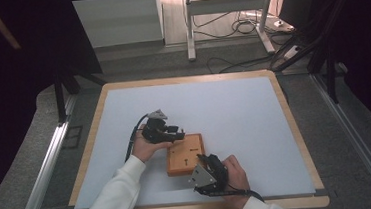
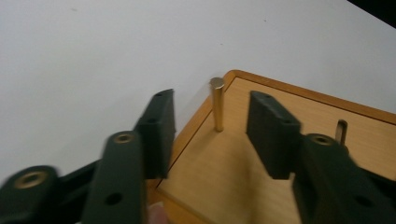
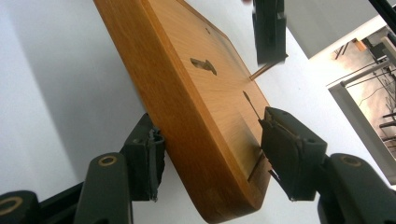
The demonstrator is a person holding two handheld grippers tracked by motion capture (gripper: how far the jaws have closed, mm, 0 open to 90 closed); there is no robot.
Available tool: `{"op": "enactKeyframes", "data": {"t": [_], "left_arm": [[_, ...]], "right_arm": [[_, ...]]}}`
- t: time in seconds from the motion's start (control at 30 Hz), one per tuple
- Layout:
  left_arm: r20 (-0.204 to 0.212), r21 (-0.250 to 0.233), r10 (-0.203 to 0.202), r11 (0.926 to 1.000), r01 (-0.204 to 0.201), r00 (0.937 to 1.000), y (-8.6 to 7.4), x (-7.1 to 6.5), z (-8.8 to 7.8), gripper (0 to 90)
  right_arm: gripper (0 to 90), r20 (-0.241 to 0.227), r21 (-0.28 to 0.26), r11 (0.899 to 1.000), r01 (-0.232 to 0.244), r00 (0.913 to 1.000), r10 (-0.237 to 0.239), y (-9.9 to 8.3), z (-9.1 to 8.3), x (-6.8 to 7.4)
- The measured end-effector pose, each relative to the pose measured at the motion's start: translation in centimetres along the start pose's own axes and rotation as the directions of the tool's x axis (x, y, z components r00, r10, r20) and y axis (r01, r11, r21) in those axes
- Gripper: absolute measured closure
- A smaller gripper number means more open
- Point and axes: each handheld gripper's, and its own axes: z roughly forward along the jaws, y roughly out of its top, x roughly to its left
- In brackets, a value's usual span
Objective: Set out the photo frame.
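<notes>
Standing in the wooden board (image 2: 289,154), a brass pin (image 2: 217,103) sits between the left gripper (image 2: 212,133)'s parted fingers; the right gripper (image 3: 210,154)'s fingers clamp the board's corner.

1. Wooden board (image 1: 185,154): a flat, square, orange-brown block with rounded corners, lying on the table's near middle, between the two hands. Its top carries small dark keyhole-shaped slots.
2. Brass pin (image 2: 217,103): a slim, shiny cylinder standing upright in the board's top, close to its far-left corner.
</notes>
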Motion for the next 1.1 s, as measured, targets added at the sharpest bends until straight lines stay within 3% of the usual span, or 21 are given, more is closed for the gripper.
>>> {"op": "enactKeyframes", "data": {"t": [0.23,0.6,0.83,1.1], "left_arm": [[-0.053,-0.017,-0.008,0.9998,0.007,0.9986,-1.3,0.1,-3.0,36.6],[-0.103,-0.009,-0.031,0.9995,0.031,0.9942,-5.5,0.1,-6.5,31.2],[-0.107,0.005,-0.043,0.999,0.043,0.9933,-7.9,-0.1,-7.3,30.4],[-0.121,0.014,-0.003,0.9999,0.005,0.9926,-8.8,-1.0,-7.8,30.0]], "right_arm": [[41.6,-0.003,-0.002,1.0,0.001,1.0,-0.001,0.0,0.0,-0.1],[43.3,-0.003,-0.005,1.0,-0.01,0.9999,0.01,0.1,-0.2,-0.5],[45.8,0.005,-0.014,1.0,-0.005,1.0,0.005,0.4,-0.3,-1.0],[48.5,-0.001,-0.019,1.0,-0.019,0.9998,0.019,0.8,-0.5,-2.0]]}}
